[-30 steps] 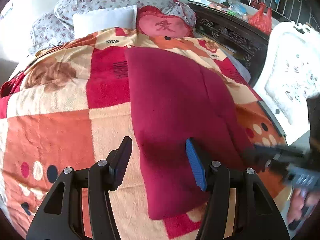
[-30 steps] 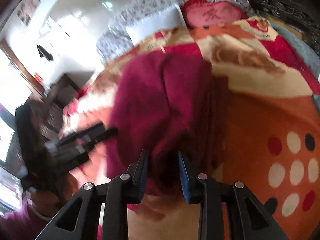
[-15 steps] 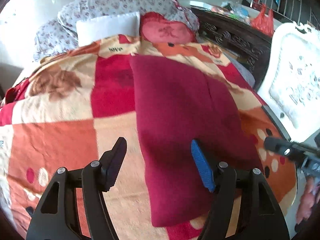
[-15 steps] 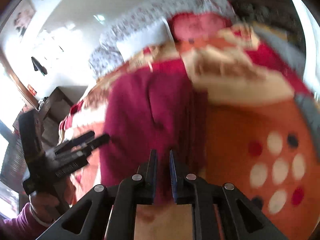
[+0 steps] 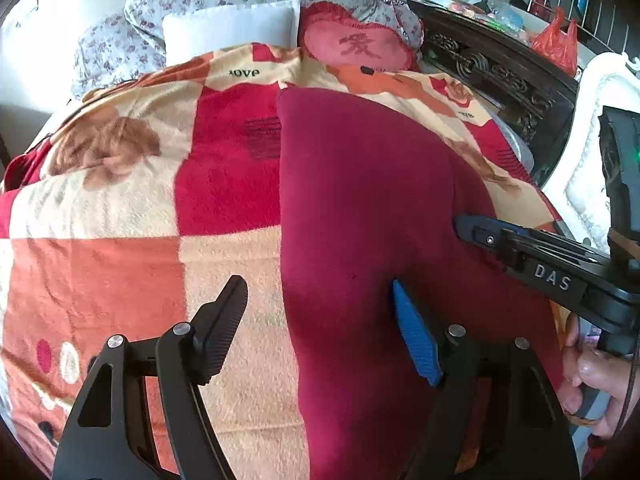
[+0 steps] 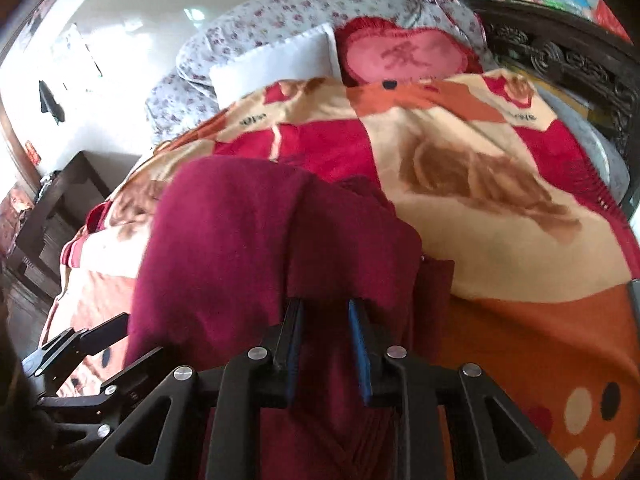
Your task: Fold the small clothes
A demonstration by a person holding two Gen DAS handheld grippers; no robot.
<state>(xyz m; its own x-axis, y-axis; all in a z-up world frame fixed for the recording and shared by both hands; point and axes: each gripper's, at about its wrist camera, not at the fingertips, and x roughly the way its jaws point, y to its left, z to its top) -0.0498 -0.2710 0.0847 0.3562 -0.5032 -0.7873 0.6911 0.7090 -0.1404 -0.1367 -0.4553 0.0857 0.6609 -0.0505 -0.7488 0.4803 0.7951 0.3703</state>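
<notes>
We have the dark red garment point(image 5: 360, 208) lying lengthwise on the patchwork fleece blanket point(image 5: 120, 208) of the bed, already doubled into a long strip, which leaves the short fold toward the pillows as our likely next step. Our left gripper point(image 5: 318, 326) hangs over its near left edge with jaws wide and opening, nothing pinched; only the blue pad point(image 5: 416, 340) sits above the cloth, the black finger over bare blanket (straddling the edge, probably lining up a grab). Our right gripper point(image 6: 325, 322) comes in from the right side, jaws narrow but opening, a raised ridge of the red fabric between the pads; whether it grips we cannot tell, blur hides contact. The heart-shaped cushion point(image 5: 356, 48) and white pillow point(image 5: 232, 28) stay clear at the head end.
</notes>
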